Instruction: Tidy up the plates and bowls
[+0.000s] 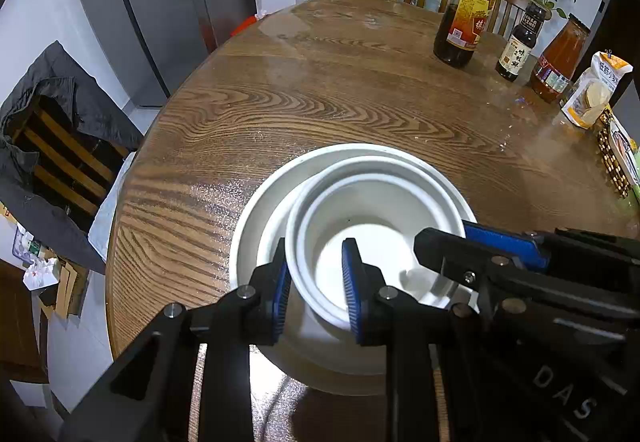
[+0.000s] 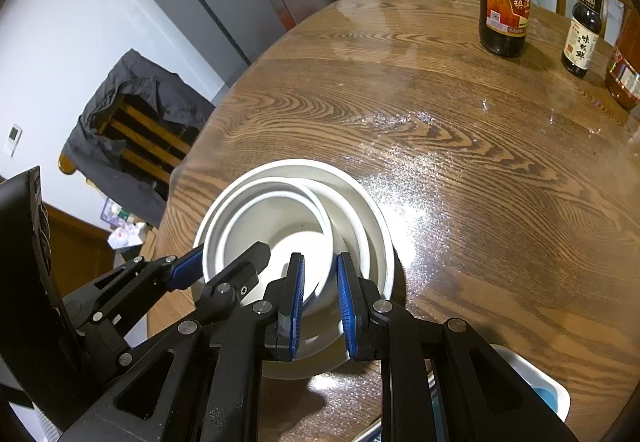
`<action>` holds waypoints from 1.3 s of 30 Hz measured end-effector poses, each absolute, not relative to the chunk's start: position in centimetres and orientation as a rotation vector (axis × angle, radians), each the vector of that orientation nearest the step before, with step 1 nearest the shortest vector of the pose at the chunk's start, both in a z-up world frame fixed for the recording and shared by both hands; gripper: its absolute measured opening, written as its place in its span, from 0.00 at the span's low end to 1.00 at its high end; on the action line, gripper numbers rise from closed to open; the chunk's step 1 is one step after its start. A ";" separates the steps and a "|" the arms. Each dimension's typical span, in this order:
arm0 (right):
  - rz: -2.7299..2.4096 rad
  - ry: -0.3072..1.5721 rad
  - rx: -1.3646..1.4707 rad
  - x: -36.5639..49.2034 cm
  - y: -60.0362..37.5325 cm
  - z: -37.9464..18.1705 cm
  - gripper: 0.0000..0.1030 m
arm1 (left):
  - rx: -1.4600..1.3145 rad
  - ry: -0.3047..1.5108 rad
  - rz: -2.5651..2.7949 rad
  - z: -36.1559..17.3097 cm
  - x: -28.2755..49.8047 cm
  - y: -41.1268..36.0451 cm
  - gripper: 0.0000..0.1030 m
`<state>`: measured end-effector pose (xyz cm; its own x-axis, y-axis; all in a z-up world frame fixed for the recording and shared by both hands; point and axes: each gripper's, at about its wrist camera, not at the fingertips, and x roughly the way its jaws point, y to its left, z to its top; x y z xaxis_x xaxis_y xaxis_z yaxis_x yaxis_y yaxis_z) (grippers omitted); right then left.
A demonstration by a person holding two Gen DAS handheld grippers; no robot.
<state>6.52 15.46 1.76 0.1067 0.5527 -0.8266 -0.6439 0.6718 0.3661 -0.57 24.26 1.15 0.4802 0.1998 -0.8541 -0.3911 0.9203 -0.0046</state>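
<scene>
Near the front edge of the round brown wood-grain counter sits a large white ceramic bowl, and a smaller white ceramic bowl is nested in it, off-centre and leaning, so that its rim lies close to one side of the larger bowl's rim. Both tongs are on the smaller bowl. The left tongs straddle its near wall, one blue pad outside and one inside; the pads look narrowed onto the wall, so I read them as pinching it. The right tongs do the same on the opposite side of the rim, seen in the left view as black arms reaching in from the right, again narrowed onto the wall. The step in hand looks like seating the small bowl inside the large one, a stacking step of the tidy-up. As I judge it, the next move calls for levelling the small bowl so that it sits centred, then spreading both tongs evenly and lifting them straight up clear of the rim, so the bowl is not dragged or tipped. The tall dark sauce bottle with a yellow cap and its neighbours stand well apart at the far side.
</scene>
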 end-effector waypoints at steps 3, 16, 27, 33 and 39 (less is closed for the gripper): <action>0.882 1.168 -0.097 6.5 15.5 1.8 0.20 | -0.211 1.009 0.364 1.1 -0.6 24.3 0.23; 0.879 1.164 -0.112 6.6 15.6 1.6 0.20 | -0.203 1.017 0.363 1.0 -0.6 24.4 0.22; 0.868 1.161 -0.144 6.6 15.9 1.6 0.20 | -0.200 1.024 0.364 0.9 -0.5 24.2 0.22; 0.863 1.160 -0.153 6.3 16.1 1.8 0.20 | -0.199 1.025 0.363 0.9 -0.5 24.3 0.22; 0.861 1.162 -0.154 6.3 16.1 1.8 0.20 | -0.201 1.022 0.365 0.9 -0.6 24.3 0.22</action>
<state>6.32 16.06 1.78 0.1256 0.5132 -0.8490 -0.6628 0.6802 0.3131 -0.65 24.33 0.85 0.4684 0.2025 -0.8600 -0.3880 0.9216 0.0057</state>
